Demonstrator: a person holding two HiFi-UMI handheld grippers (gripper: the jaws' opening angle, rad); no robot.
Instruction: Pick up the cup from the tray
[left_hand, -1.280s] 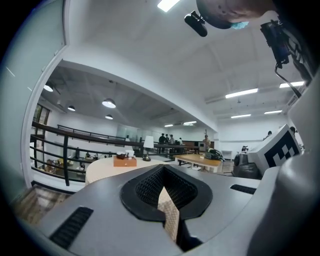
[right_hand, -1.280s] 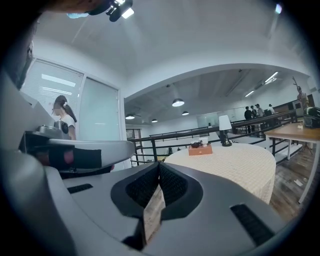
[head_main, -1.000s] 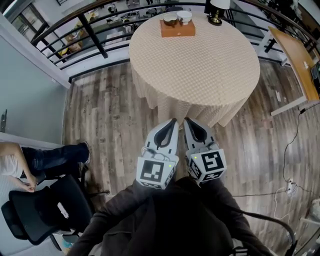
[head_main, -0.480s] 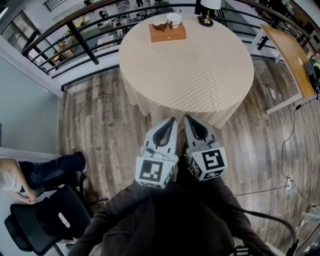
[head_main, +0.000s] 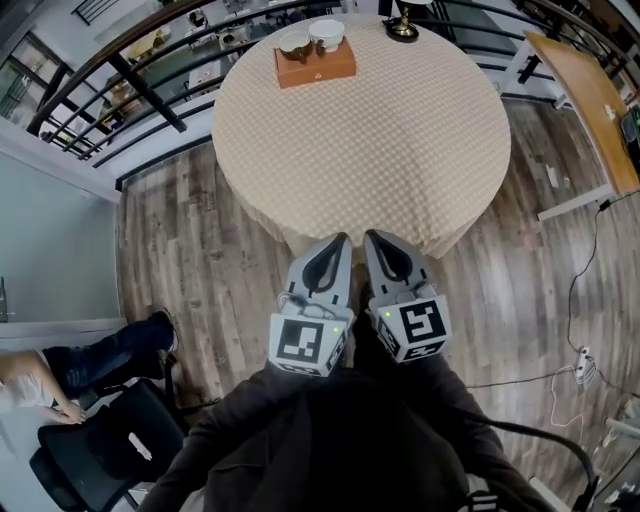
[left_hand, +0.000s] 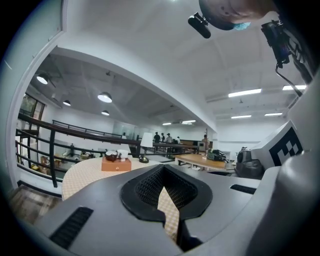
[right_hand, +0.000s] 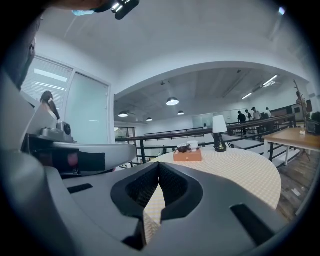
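The desk (head_main: 400, 150) fills more of the head view than before, and its tray (head_main: 318, 68), holding a brown cup (head_main: 294, 42) and a white cup (head_main: 327, 32), has drifted to the upper left, so the approach is probably only under way, with the left gripper (head_main: 342, 240) and right gripper (head_main: 372, 238) well short at lower centre, fingers closed on nothing.

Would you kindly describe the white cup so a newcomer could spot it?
At the far side of the round table sits an orange-brown tray. Of the two cups on it, the white cup is the right-hand one, nearer the lamp; its neighbour is dark brown.
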